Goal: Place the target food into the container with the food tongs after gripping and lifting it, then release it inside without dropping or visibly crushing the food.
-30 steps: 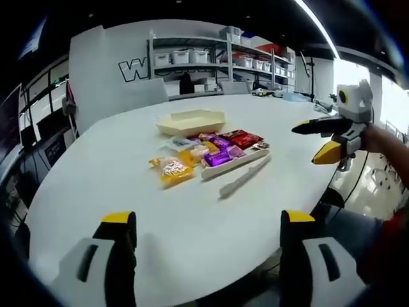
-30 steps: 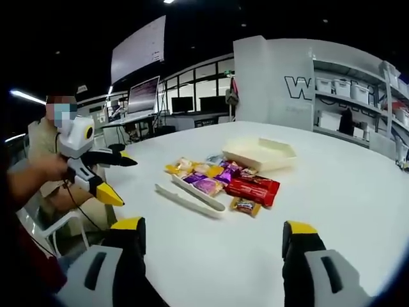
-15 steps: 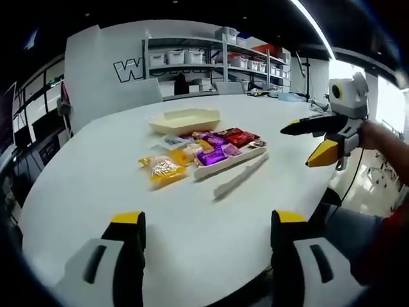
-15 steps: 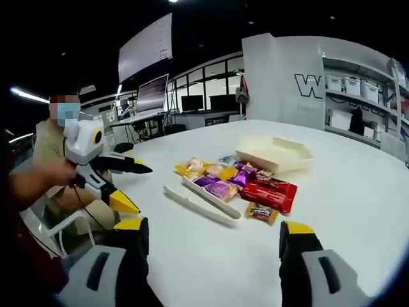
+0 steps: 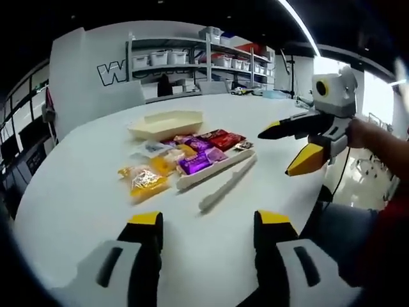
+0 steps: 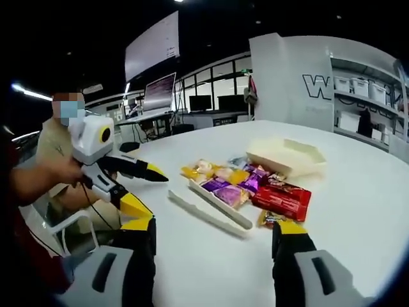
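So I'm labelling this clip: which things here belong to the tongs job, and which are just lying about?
Part of the job:
- food tongs, flat on the white table
- wrapped snacks piled beside them
- cream container, behind the pile
- left gripper and right gripper, both open, holding nothing

Just lying about:
- shelves of storage bins
- monitors on far desks

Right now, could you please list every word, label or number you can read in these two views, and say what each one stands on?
"W": one large outlined letter on the white wall panel beside the shelving; the rest of the word is hidden.
Snack wrappers on the table: printing too small and blurred to read.
Monitors and hanging board in the right gripper view: nothing legible.
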Demonstrator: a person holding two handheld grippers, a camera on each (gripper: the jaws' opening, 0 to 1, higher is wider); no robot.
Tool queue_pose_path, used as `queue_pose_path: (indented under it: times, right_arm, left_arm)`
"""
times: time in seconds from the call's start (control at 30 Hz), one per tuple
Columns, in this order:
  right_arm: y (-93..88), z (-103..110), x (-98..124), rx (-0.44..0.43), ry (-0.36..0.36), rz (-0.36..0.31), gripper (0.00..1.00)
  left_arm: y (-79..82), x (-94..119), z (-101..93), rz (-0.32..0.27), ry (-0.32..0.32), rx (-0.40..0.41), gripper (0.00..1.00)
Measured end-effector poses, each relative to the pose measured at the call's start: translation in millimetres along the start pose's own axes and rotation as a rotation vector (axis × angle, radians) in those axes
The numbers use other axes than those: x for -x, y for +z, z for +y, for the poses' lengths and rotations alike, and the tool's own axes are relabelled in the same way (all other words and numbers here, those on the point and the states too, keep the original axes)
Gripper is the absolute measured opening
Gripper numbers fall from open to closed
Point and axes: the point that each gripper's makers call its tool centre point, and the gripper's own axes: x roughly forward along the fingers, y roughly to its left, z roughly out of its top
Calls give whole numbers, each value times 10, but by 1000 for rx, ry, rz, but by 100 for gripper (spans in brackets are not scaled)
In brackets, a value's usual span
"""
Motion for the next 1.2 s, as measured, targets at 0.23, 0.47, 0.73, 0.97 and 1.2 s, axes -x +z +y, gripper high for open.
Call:
queue_pose_path:
  times: [0.23,0.47,0.73,0.97,1.2]
  right_arm:
    - [-29,-44,-100,-15,-16,-1,67]
    - [-62,-26,-135,-22,-7,5,64]
    - [-79,-32,-173,-22,-8,16,62]
    - [-85,-34,-194,-36,-6,17,61]
    - [-89,1,-217,-81,9,13,59]
  left_arm:
    - [15,-52,-21,-8,-27,1,41]
    - [-7,-76,-33,-2,-36,-8,38]
    - [17,-125,-53,1,-60,-23,33]
    - [39,-165,-61,2,-68,-27,29]
    - [59,-207,-92,-7,-68,-43,27]
